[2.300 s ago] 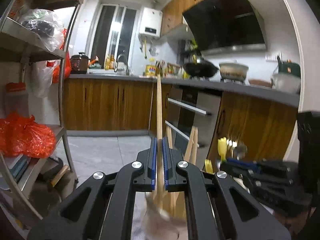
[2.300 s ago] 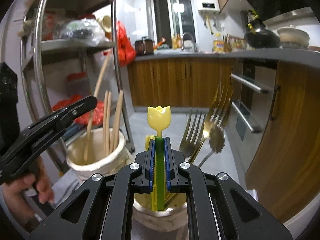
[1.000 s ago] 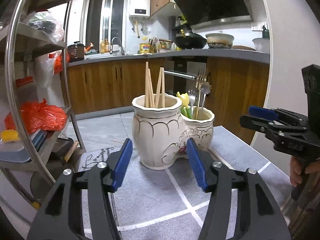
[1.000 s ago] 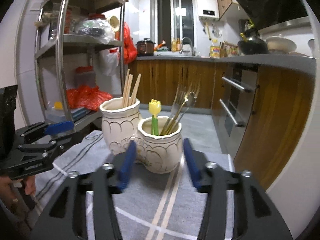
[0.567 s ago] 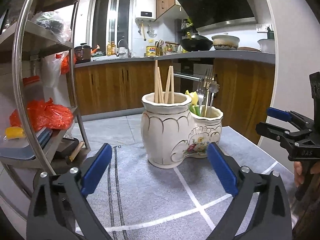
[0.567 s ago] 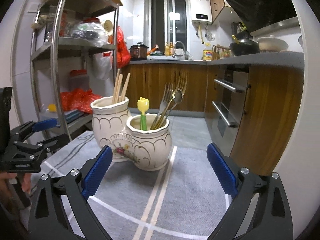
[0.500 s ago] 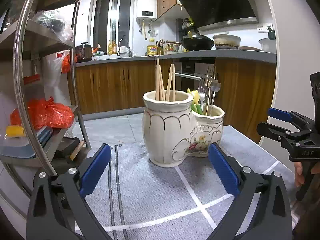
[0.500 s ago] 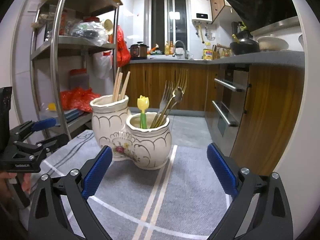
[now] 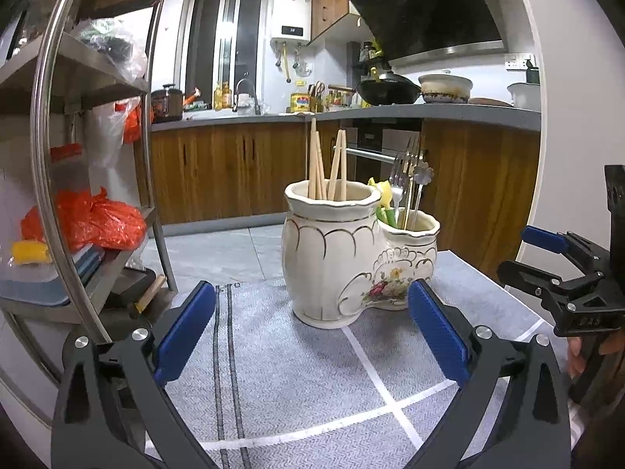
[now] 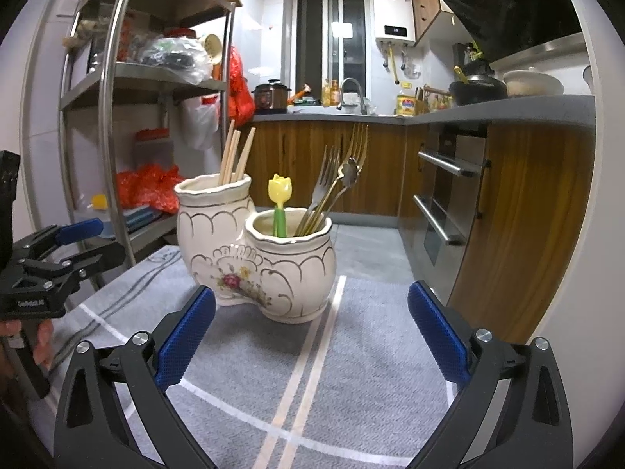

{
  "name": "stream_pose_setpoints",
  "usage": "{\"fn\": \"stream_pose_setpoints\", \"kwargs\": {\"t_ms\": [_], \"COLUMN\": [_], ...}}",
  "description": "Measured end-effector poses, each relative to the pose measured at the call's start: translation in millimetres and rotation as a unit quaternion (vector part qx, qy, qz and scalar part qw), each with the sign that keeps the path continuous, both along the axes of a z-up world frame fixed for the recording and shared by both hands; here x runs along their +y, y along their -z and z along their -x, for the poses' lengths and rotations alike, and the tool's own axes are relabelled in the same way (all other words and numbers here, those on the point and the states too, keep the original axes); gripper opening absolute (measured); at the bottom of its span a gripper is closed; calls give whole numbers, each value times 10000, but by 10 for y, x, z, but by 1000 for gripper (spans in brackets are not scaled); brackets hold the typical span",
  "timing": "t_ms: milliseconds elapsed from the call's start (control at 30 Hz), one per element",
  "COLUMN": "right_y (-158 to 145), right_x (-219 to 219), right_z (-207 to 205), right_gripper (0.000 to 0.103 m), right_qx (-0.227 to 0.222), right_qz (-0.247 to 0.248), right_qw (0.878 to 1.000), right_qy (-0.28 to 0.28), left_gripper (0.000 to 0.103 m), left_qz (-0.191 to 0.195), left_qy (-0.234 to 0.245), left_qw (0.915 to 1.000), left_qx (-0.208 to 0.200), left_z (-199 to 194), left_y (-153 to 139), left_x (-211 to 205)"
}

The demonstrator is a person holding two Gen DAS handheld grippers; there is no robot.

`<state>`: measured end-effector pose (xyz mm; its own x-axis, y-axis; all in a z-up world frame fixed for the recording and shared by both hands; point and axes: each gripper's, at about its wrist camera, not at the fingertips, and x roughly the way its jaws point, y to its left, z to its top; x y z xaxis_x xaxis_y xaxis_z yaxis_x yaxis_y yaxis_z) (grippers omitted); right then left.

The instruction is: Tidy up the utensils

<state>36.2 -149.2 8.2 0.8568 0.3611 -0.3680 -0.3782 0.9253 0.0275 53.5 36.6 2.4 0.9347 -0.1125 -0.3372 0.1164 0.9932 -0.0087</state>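
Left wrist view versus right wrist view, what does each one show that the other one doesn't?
Only the left wrist view shows the right gripper, open and empty. Only the right wrist view shows the left gripper, also open and empty, and the oven handles. Both show the double ceramic holder on the grey cloth, chopsticks in the taller pot, forks in the shorter.

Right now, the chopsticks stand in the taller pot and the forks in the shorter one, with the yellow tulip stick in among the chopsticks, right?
Not quite. The yellow tulip stick stands in the shorter pot with the forks, as the right wrist view shows. The chopsticks stand alone in the taller pot.
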Motion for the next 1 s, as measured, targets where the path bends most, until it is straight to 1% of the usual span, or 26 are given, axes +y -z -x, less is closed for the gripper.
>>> {"fn": "stream_pose_setpoints", "kwargs": {"t_ms": [167,1000], "right_y": [0,-10], "right_x": [-11,-28], "right_z": [5,21], "right_gripper": [98,98], "right_qx": [-11,-64], "right_qz": [-15,-69], "right_qw": [10000,10000], "right_qy": [1,29], "left_gripper": [97,97], "left_qz": [-117,-7], "left_qy": [-17,-72], "left_qw": [9999,10000], "left_qx": [-100,-50], "left_z": [34,4], "left_y": [-4,2], "left_x": [-43,-1]}}
